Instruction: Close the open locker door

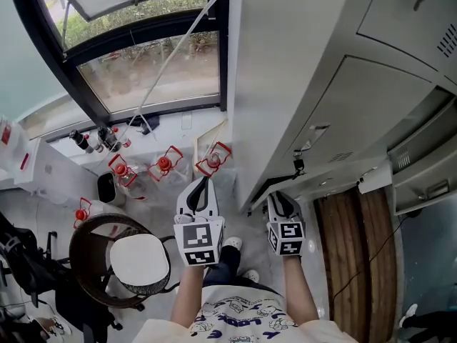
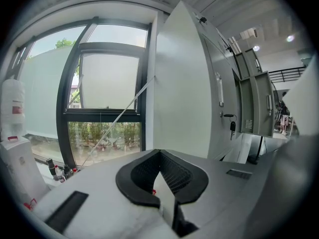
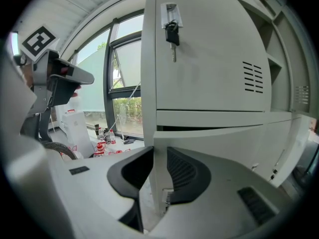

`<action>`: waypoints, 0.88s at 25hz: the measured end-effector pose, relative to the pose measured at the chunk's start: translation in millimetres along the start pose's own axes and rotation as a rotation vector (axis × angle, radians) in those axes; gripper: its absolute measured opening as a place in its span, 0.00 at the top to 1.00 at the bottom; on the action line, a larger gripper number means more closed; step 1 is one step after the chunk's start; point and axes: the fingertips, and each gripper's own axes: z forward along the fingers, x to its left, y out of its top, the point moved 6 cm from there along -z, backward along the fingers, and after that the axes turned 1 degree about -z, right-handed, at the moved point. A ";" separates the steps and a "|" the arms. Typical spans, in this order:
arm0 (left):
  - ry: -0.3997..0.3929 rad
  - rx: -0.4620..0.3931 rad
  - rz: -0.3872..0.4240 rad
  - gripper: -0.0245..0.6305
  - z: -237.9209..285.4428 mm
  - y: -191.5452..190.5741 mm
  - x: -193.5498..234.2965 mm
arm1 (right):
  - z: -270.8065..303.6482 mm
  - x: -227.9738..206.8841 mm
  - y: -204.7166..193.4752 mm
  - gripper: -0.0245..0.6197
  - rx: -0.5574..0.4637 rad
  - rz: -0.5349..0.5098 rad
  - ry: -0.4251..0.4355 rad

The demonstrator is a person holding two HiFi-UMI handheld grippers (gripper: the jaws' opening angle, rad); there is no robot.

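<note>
The grey lockers (image 1: 314, 84) stand at my right. A low locker door (image 3: 209, 133) hangs ajar under the closed door that carries a key (image 3: 172, 34). My right gripper (image 3: 157, 156) straddles that door's free edge, one pad on each face, shut on it. In the head view the right gripper (image 1: 280, 197) sits at the dark gap at the locker's foot. My left gripper (image 1: 203, 186) hovers to its left over the floor. Its jaws meet at the tips with nothing between them, as the left gripper (image 2: 159, 153) view also shows.
A tall window (image 1: 150, 70) fills the wall left of the lockers. Several red-capped bottles (image 1: 164, 164) stand on the floor below it. A round chair (image 1: 136, 263) with a white seat is at my left. More locker doors (image 2: 259, 103) stand open farther along the row.
</note>
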 end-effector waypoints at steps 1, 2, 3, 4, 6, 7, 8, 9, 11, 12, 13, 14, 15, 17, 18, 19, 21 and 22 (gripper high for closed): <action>0.001 0.002 -0.001 0.96 0.7 0.6 0.9 | 1.4 0.1 0.3 0.84 0.001 0.001 -0.001; 0.003 0.002 -0.001 0.96 1.4 1.0 2.0 | 2.7 0.2 0.6 0.84 0.002 0.002 -0.002; 0.004 0.002 -0.002 0.96 2.2 0.9 3.1 | 3.9 0.5 0.9 0.84 0.002 0.003 -0.002; 0.004 0.003 -0.002 0.96 3.0 0.3 4.1 | 5.1 0.6 1.2 0.84 0.002 0.004 -0.002; 0.002 0.004 -0.004 0.96 4.7 -1.1 5.6 | 7.1 0.5 1.5 0.84 0.003 0.004 -0.002; 0.002 0.003 -0.006 0.96 5.6 -2.1 6.4 | 8.1 0.3 1.9 0.84 0.004 0.004 -0.002; 0.002 0.001 -0.007 0.96 6.4 -2.8 7.4 | 9.2 0.2 2.5 0.84 0.004 0.002 -0.001; 0.004 0.000 -0.008 0.96 7.1 -2.9 8.4 | 10.3 0.3 3.3 0.84 0.004 0.000 -0.001; 0.007 0.002 -0.007 0.96 8.3 -2.3 10.4 | 12.8 0.7 5.2 0.87 0.002 -0.003 -0.003; 0.010 0.004 -0.007 0.96 9.0 -1.8 11.2 | 14.1 0.8 6.1 0.89 0.000 -0.004 -0.006; 0.012 0.006 -0.008 0.96 9.6 -1.3 11.7 | 15.3 0.5 7.1 0.93 -0.002 -0.005 -0.009; 0.014 0.006 -0.009 0.96 10.3 -1.2 12.0 | 16.5 0.1 7.8 0.94 -0.003 -0.005 -0.010; 0.015 0.006 -0.009 0.96 11.0 -1.3 12.3 | 17.8 -0.5 8.3 0.94 -0.003 -0.005 -0.009; 0.018 0.006 -0.010 0.96 12.4 -2.0 13.6 | 20.4 -1.5 9.3 0.94 -0.004 -0.004 -0.006; 0.020 0.006 -0.011 0.96 13.0 -2.3 14.4 | 21.4 -2.0 9.8 0.94 -0.004 -0.004 -0.005; 0.022 0.006 -0.012 0.96 13.6 -2.6 15.2 | 22.4 -2.3 10.2 0.94 -0.004 -0.003 -0.004; 0.025 0.008 -0.012 0.96 14.6 -1.9 17.1 | 24.1 -2.4 11.4 0.94 -0.005 0.002 -0.002; 0.028 0.010 -0.012 0.96 15.1 -0.6 17.9 | 24.9 -2.5 12.1 0.94 -0.005 0.004 -0.001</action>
